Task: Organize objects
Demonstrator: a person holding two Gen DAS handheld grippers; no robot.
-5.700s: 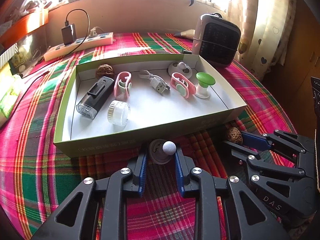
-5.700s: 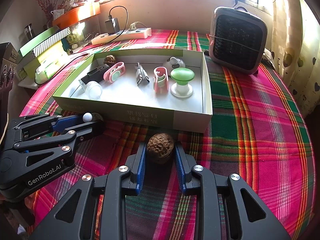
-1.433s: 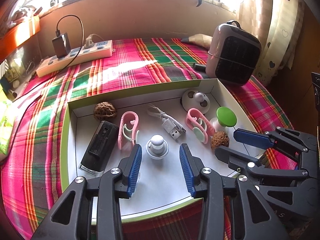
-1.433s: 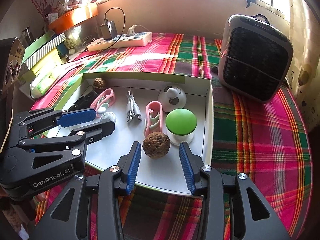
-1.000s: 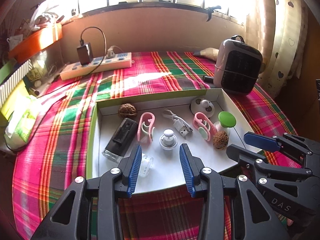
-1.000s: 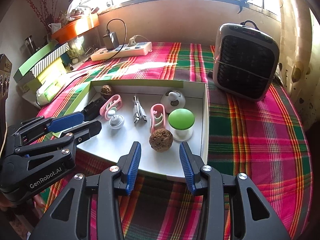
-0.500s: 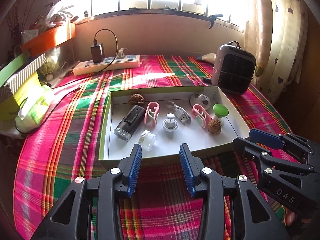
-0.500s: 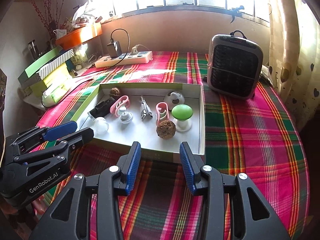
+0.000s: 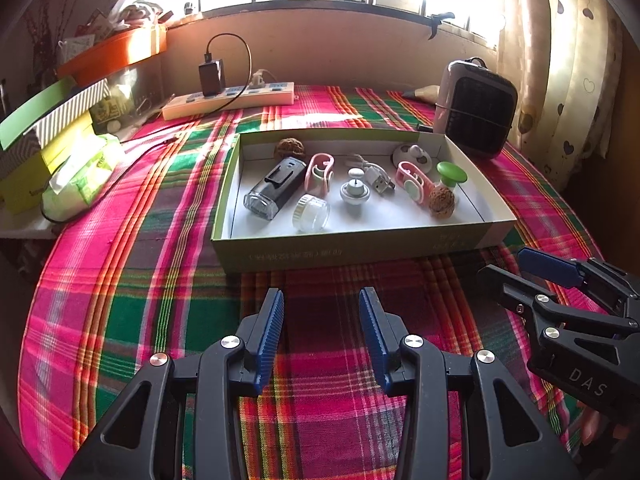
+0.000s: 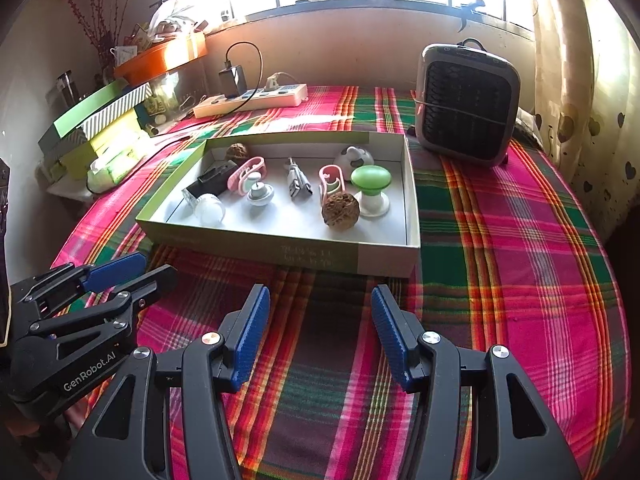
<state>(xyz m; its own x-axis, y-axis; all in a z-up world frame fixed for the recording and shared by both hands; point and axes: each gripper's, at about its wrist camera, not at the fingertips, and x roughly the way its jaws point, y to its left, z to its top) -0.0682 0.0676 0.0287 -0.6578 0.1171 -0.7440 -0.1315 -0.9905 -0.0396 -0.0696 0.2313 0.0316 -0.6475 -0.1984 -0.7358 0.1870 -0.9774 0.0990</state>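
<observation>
The shallow green-and-white box (image 9: 360,248) (image 10: 280,252) stands on the plaid cloth. It holds a brown walnut (image 9: 442,204) (image 10: 340,206) at its front right and a grey-white knob (image 9: 354,192) (image 10: 260,194) in the middle. A second walnut (image 9: 289,147), a black flashlight (image 9: 276,188), two pink clips, a USB cable and a green mushroom-shaped piece (image 9: 451,174) lie there too. My left gripper (image 9: 321,312) (image 10: 156,266) is open and empty in front of the box. My right gripper (image 10: 320,308) (image 9: 504,262) hangs beside it, jaws opening, nothing between them.
A grey heater (image 10: 466,108) stands behind the box's right corner. A power strip (image 9: 228,100) with a black charger lies at the back. Stacked boxes (image 9: 40,128) and a tissue pack (image 9: 80,176) sit off the table's left edge. Curtains hang on the right.
Both grippers have drawn back from the box toward the near side of the table. The walnut and the knob stay in the box. The right jaws stand wider.
</observation>
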